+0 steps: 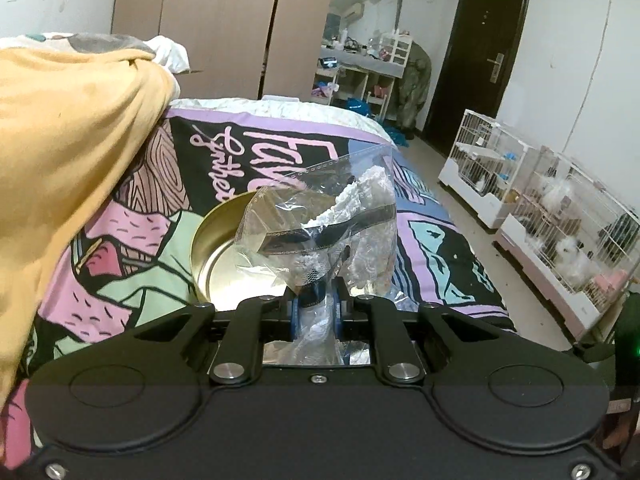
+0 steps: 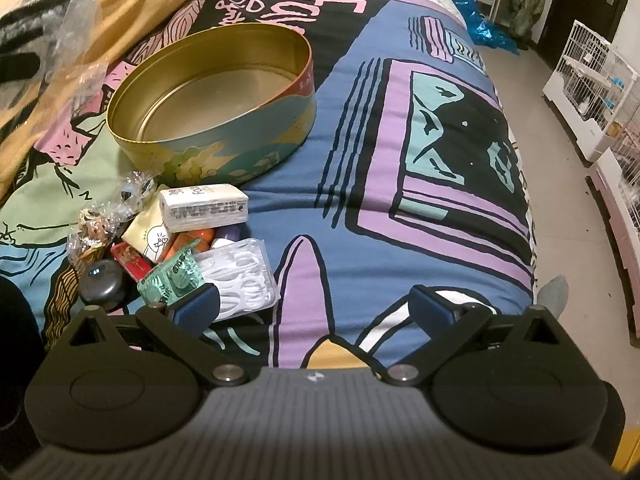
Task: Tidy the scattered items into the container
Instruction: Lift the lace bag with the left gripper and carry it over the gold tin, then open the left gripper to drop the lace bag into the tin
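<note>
My left gripper (image 1: 316,304) is shut on a clear plastic bag of white lace trim (image 1: 344,216) and holds it above the bed, just right of the round gold tin (image 1: 212,252). In the right wrist view the empty tin (image 2: 216,100) sits on the patterned bedspread. My right gripper (image 2: 316,308) is open and empty, low over the bed. Its left fingertip (image 2: 198,306) is beside a pile of small items: a clear box of floss picks (image 2: 240,272), a green sachet (image 2: 172,276), a tissue pack (image 2: 204,208), a dark round case (image 2: 102,280) and wrapped sweets (image 2: 92,228).
A yellow blanket (image 1: 68,152) is heaped on the bed's left side. The bed edge runs along the right, with floor beyond. White pet cages (image 1: 552,216) line the right wall. A wardrobe (image 1: 224,20) and a cluttered shelf (image 1: 360,68) stand at the back.
</note>
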